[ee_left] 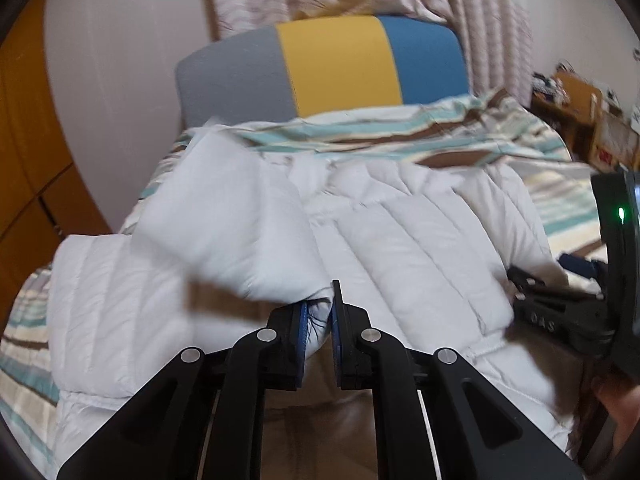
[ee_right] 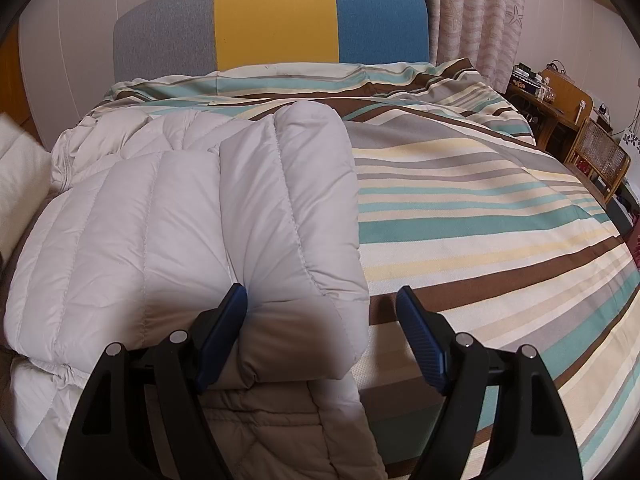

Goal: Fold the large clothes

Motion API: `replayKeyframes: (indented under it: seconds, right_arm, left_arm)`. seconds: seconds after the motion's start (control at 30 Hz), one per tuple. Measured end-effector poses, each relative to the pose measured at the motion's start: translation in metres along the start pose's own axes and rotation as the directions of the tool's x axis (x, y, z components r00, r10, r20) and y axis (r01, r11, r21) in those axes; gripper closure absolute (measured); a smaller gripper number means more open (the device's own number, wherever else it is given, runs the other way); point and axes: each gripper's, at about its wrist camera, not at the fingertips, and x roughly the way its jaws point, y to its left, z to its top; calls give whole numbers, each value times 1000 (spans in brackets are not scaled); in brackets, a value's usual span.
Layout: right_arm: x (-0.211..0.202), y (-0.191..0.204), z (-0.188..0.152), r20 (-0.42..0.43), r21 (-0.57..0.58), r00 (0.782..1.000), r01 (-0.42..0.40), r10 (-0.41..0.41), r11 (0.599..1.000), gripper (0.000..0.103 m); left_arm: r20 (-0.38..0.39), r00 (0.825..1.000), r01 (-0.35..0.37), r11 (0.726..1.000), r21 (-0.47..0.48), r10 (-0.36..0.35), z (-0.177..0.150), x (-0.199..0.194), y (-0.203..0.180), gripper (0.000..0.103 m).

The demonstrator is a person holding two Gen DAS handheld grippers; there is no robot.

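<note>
Left tongs (ee_left: 320,312) pinch the white puffer jacket (ee_left: 400,248) sleeve to fold it toward three o'clock; right tongs (ee_right: 322,320) rest released, steadying.

Bed (ee_right: 500,240) with striped cover, white quilted jacket (ee_right: 132,232) lying on its left side

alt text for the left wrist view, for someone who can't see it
The left gripper pinches a fold of a white quilted jacket lying on a striped bedspread. The right gripper shows at the right edge.
</note>
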Motion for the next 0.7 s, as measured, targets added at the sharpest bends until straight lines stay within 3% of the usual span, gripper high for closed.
replayKeyframes:
  seconds: [0.1, 0.13, 0.17, 0.23, 0.3, 0.4, 0.53, 0.63, 0.7]
  right_arm:
    - [0, 0, 0, 0, 0, 1000, 0, 0, 1000, 27]
    - [0, 0, 0, 0, 0, 1000, 1, -1, 1000, 26]
    - [0, 0, 0, 0, 1, 1000, 1, -1, 1000, 26]
    - [0, 0, 0, 0, -1, 1000, 2, -2, 1000, 26]
    - [0, -1, 0, 1, 0, 1000, 0, 0, 1000, 26]
    - [-6, -1, -1, 22, 0, 1000, -3, 3, 1000, 26]
    - [-33, 1, 4, 96, -30, 993, -58, 61, 998, 26]
    - [-56, 10, 12, 144, -50, 982, -118, 124, 992, 22]
    - [-72, 25, 21, 181, -68, 969, -156, 166, 985, 17]
  left_arm:
    - [-19, 1000, 25, 1000, 11, -25, -3, 2, -5, 90]
    - [-18, 999, 46, 999, 5, -46, -5, -1, -5, 76]
    - [-10, 997, 72, 997, -5, -72, -6, -5, -5, 51]
    - [40, 995, 90, 996, -16, -89, -9, -20, -3, 23]
    - [94, 989, 119, 993, -12, -117, -13, -37, 0, 23]
    - [113, 989, 102, 995, -20, -99, -19, -53, 11, 22]
    - [127, 992, 36, 987, -155, -17, -30, -71, 59, 22]
    - [102, 989, -72, 954, -291, 105, -42, -75, 103, 23]
    - [73, 989, -94, 925, -368, 129, -51, -74, 123, 23]
